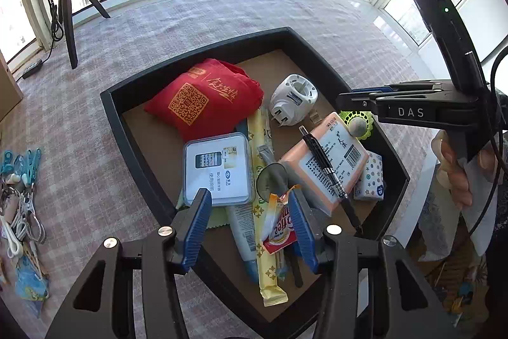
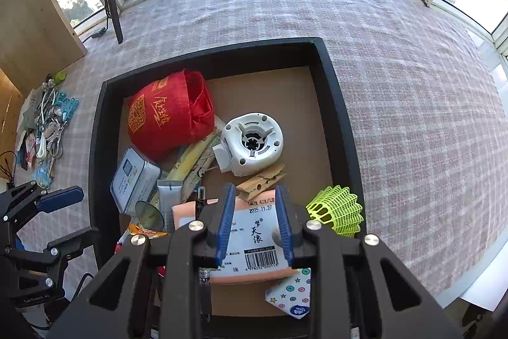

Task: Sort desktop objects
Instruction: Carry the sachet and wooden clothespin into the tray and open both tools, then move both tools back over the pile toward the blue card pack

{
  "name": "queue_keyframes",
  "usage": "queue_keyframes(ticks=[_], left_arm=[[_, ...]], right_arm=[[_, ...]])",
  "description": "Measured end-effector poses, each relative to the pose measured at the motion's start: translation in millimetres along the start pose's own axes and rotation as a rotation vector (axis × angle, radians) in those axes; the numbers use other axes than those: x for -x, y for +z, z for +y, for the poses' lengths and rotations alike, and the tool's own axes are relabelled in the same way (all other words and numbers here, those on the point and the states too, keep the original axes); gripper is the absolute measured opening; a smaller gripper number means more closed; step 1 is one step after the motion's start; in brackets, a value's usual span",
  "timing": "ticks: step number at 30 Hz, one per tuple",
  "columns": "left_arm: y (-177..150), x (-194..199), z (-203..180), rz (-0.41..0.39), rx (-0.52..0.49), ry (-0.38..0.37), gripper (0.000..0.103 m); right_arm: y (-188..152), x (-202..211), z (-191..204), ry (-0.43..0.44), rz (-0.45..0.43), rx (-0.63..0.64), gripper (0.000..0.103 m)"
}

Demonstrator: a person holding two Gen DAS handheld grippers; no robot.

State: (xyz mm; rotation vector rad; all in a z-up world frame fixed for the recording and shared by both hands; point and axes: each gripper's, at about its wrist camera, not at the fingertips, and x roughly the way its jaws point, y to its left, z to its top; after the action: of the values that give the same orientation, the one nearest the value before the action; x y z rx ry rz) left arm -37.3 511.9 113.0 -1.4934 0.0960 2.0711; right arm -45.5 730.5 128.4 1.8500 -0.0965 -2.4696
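Blue-padded jaws of the left hand-held gripper are held apart over a sachet in the tray; the right hand-held gripper is parted above a tissue pack, nothing gripped.

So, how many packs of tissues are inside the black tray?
2: an orange pack below the right hand-held gripper, and a small starry pack at its near-right corner. Others may be hidden.

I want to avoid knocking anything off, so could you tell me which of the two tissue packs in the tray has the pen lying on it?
The orange tissue pack; the black pen lies across its label, while the small star-patterned pack beside it carries nothing.
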Motion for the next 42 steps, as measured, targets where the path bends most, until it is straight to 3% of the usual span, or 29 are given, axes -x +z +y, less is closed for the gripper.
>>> queue_keyframes(ticks=[8, 15, 27, 35, 38, 42], left_arm=[[-10, 18, 45, -0.038, 0.089, 0.061, 0.047], [-35, 42, 120, -0.073, 0.233, 0.137, 0.047], [-133, 85, 271, -0.092, 0.565, 0.271, 0.047], [-188, 104, 322, -0.106, 0.703, 0.299, 0.047], [-192, 105, 328, -0.111, 0.684, 0.277, 0.047], [-180, 104, 316, -0.095, 0.521, 0.278, 0.049]], right_arm=[[11, 1, 41, 0.033, -0.011, 0.081, 0.026], [26, -3, 94, 0.082, -0.006, 0.165, 0.026], [42, -34, 219, 0.226, 0.048, 0.317, 0.026], [44, -75, 296, 0.3, 0.14, 0.38, 0.026], [45, -88, 314, 0.309, 0.167, 0.389, 0.026], [46, -101, 330, 0.309, 0.199, 0.395, 0.026]])
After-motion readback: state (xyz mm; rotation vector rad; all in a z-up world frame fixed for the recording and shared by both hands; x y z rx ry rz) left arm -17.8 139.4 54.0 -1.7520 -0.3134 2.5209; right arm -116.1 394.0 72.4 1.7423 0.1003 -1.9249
